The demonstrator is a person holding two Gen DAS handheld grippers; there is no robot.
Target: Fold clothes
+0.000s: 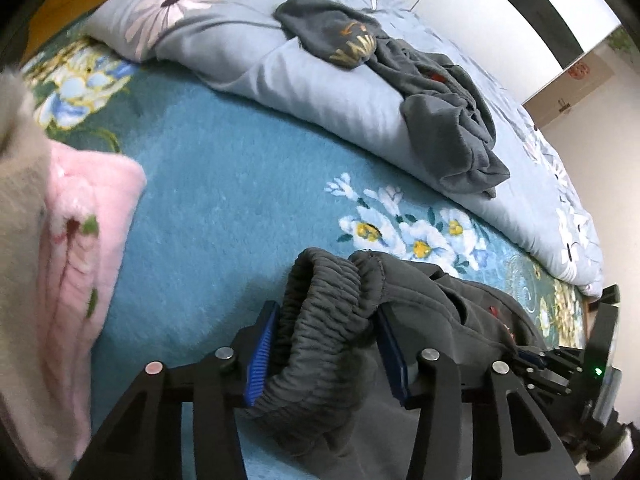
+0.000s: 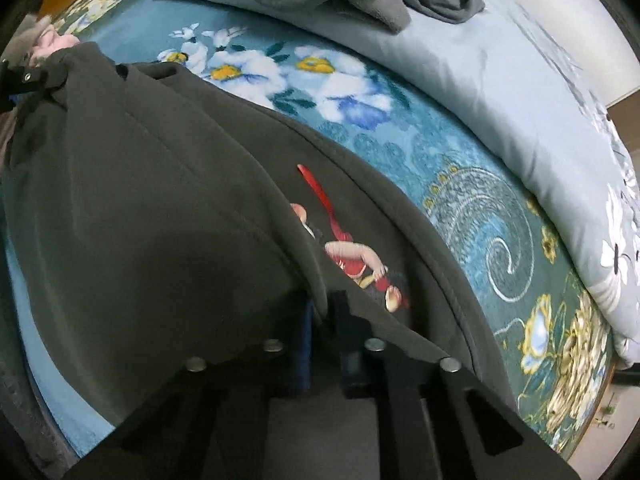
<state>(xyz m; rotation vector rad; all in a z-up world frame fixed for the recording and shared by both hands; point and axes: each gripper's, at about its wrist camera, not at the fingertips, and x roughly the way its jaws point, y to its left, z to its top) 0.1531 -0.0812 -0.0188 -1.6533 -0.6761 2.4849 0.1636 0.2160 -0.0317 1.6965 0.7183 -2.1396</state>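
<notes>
Left gripper [image 1: 326,344] fingers clamp the dark pants [image 1: 320,320] ribbed waistband, right gripper [image 2: 324,320] fingers pinch its cloth lower centre — garment stretched over the bed [image 1: 208,184] for folding.

Your two views show even, soft indoor light with no hard glare. Expect strong fisheye bending: the bed edge curves, and black corners ring each frame. In the left wrist view, the pink garment [image 1: 76,240] at the left edge is smeared and unfocused. In the right wrist view, the dark garment [image 2: 160,208] shades the lower centre.
</notes>
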